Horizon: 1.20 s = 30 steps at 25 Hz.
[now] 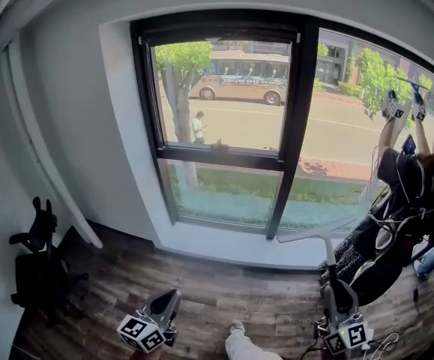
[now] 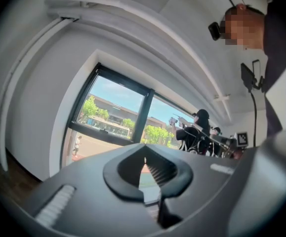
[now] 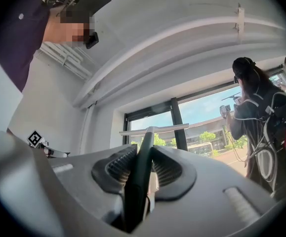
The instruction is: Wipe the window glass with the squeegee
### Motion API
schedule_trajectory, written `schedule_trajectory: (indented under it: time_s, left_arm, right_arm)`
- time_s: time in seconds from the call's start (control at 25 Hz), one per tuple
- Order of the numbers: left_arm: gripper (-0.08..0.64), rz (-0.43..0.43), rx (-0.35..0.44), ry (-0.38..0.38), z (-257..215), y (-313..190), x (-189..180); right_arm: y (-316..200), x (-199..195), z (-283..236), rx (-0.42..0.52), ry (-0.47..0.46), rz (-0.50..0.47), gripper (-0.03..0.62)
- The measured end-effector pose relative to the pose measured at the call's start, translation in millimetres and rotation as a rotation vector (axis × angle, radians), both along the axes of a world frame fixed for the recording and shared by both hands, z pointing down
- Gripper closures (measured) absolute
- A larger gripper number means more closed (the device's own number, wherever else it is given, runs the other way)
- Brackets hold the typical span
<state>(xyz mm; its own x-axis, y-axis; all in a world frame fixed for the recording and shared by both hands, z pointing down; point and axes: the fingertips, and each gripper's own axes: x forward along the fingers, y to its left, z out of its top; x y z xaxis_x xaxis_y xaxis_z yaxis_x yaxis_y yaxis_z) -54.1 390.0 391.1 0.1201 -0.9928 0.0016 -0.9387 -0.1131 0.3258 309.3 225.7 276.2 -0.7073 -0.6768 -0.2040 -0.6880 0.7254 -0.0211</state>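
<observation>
**Squeegee held low before a dark-framed window**

Room: a window (image 1: 224, 103) with a dark frame fills the upper centre of the head view, set in white walls (image 1: 74, 111) above a white sill (image 1: 224, 247). Through the glass are a street, a bus and a tree. The floor (image 1: 202, 283) is dark wood plank. A black chair (image 1: 40, 265) stands at lower left. A second person (image 1: 404, 186) at the right edge reaches both arms up to the glass.

Tool: the squeegee (image 1: 327, 238) sits at lower right, its dark handle upright and its pale blade crosswise and tilted, below the glass and apart from it. The right gripper (image 1: 338, 289) is clamped on the handle. The left gripper (image 1: 170, 298), at lower left, has its jaws drawn together on nothing.
</observation>
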Motion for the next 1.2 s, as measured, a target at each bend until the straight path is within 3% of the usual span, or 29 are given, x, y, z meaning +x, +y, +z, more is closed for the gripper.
schedule_trajectory:
  time_s: [0.24, 0.36, 0.56, 0.76, 1.0, 1.2]
  left_arm:
    - [0.557, -0.095, -0.06, -0.055, -12, -52, -51]
    - [0.557, -0.089, -0.036, -0.08, -34, -86, -61]
    - [0.557, -0.162, 0.008, -0.082, -54, -141, -84]
    - [0.557, -0.118, -0.044, -0.127, -44, -176, -92]
    - [0.557, -0.035, -0.102, -0.096, -8, -240, -105]
    - [0.557, 0.013, -0.038, -0.088, -29, -314, -138]
  right_arm:
    - [-84, -70, -2, 0.011, -0.08, -0.04, 0.491]
    - [-126, -103, 4, -0.014, -0.101, -0.069, 0.491]
    - [-186, -131, -4, 0.038, -0.133, -0.1, 0.491]
    - [-218, -136, 9, 0.007, -0.155, -0.079, 0.491]
    - [-252, -146, 32, -0.023, -0.094, -0.009, 0.491]
    - [-281, -155, 12, 0.022, -0.089, 0.078, 0.489]
